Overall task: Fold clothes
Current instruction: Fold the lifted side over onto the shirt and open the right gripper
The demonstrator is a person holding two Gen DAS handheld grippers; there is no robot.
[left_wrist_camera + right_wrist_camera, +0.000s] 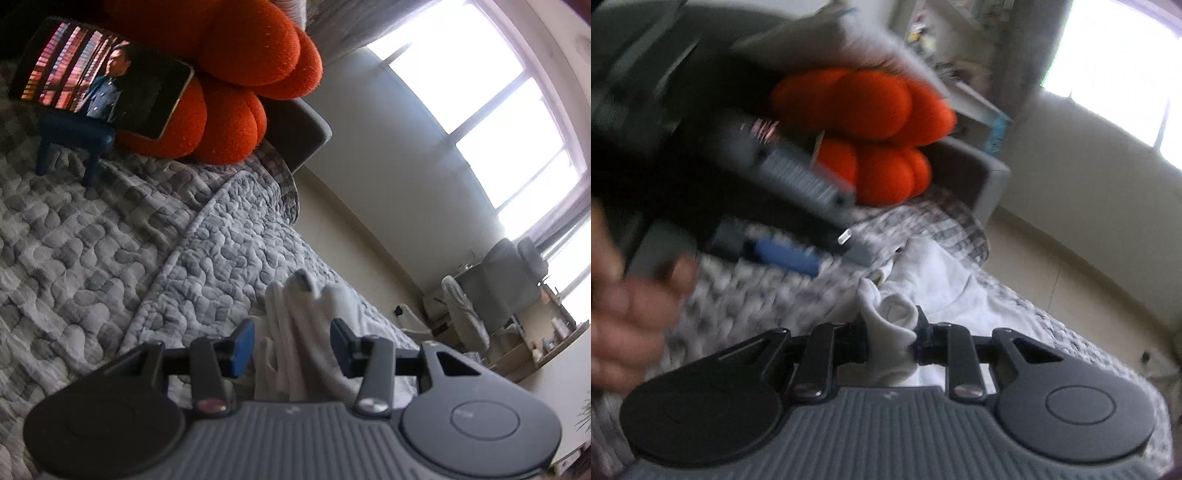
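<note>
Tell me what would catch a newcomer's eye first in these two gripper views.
The bright orange knotted cushion at the head of the bed, with a phone playing video propped on a small blue stand against it. Next, the white garment lying rumpled on the grey quilt: the right gripper is pinching a bunch of it, while the left gripper has cloth between its open jaws.

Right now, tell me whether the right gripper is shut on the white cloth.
Shut on it: the right gripper pinches a bunch of white cloth between its jaws.
</note>
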